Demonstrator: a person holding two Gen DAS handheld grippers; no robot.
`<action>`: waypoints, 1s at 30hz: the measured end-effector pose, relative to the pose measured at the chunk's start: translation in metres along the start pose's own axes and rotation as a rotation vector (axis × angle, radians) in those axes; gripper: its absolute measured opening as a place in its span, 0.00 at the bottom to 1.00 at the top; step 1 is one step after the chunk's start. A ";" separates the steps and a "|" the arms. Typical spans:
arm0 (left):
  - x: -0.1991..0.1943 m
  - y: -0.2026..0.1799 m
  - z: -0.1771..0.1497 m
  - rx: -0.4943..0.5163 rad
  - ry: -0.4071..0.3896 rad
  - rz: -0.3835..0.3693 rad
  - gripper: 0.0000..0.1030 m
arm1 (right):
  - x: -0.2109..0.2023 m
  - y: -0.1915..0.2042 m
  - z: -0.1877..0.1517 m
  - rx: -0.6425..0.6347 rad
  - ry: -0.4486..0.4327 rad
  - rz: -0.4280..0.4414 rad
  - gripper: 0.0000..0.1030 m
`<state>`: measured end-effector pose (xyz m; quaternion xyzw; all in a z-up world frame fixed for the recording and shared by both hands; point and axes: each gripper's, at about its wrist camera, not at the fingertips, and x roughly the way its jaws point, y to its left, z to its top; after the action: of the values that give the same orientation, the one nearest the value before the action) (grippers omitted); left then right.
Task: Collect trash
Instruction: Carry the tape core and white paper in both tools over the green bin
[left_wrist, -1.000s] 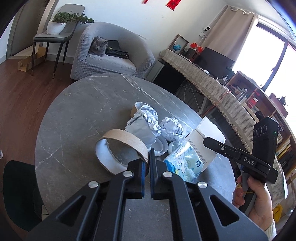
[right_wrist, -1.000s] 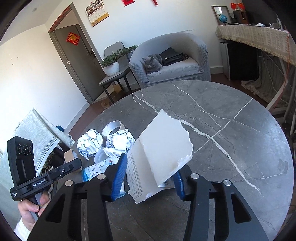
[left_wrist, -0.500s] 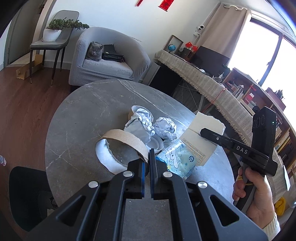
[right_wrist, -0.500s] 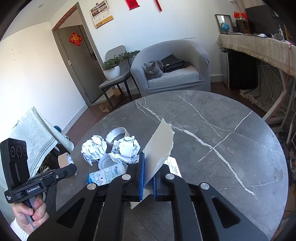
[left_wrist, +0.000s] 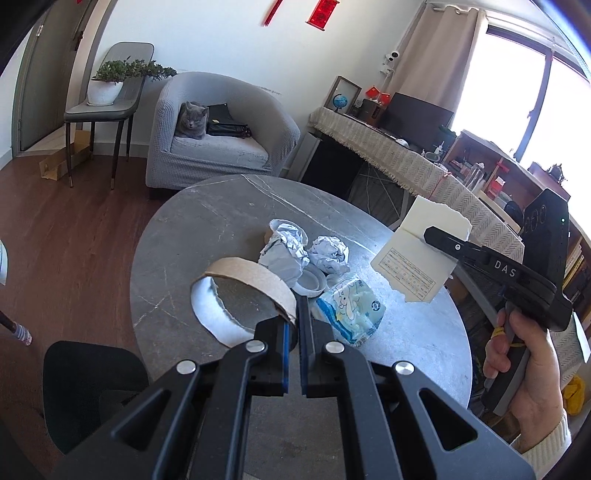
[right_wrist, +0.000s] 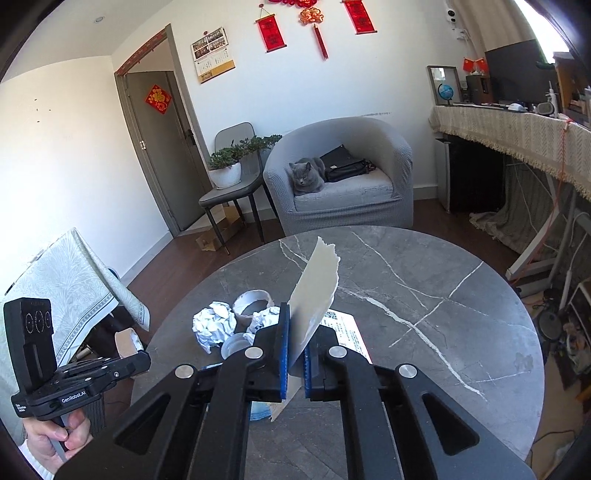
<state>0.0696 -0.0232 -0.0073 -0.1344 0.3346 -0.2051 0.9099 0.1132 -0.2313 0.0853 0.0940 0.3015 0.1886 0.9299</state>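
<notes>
At the near edge of the round grey marble table (left_wrist: 207, 229), the left gripper (left_wrist: 293, 334) has its blue-padded jaws pressed onto the wall of a torn cardboard tape ring (left_wrist: 245, 284), which curls out ahead of the fingertips above the tabletop, brown outside and white inside. To the side, the right gripper (right_wrist: 293, 345) is clamped on a torn piece of white cardboard (right_wrist: 316, 291); its jaws have just closed on the sheet, which stands up on edge between the pads and, in the left wrist view, hangs clear of the table with printed text on its lower flap. A hand (left_wrist: 524, 369) with a cream cuff grips that tool's handle.

Just beyond the tape ring lies a small tissue pack (left_wrist: 349, 312) printed with a cartoon character, touching a shallow white plastic lid (left_wrist: 312, 282). Behind these sit two crumpled paper balls (left_wrist: 328, 254), side by side, the left one bulkier and resting against another cardboard roll that is mostly hidden. The rest of the marble is bare, streaked with white veins.

Past the table stands a grey tub armchair (right_wrist: 369, 155) with a grey cat (right_wrist: 306, 177) curled on the seat beside a black bag (right_wrist: 347, 164). Left of it a grey chair (right_wrist: 232, 192) carries a potted plant (right_wrist: 231, 166).
</notes>
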 end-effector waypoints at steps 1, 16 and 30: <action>-0.004 0.001 -0.001 0.002 -0.003 0.005 0.05 | 0.000 0.005 -0.001 -0.006 0.000 0.009 0.06; -0.054 0.030 -0.015 0.012 -0.028 0.108 0.05 | 0.013 0.078 -0.012 -0.089 0.017 0.106 0.06; -0.079 0.086 -0.023 -0.038 -0.009 0.202 0.05 | 0.049 0.148 -0.020 -0.153 0.065 0.211 0.06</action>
<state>0.0240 0.0867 -0.0132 -0.1182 0.3462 -0.1053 0.9247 0.0944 -0.0754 0.0865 0.0478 0.3046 0.3109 0.8991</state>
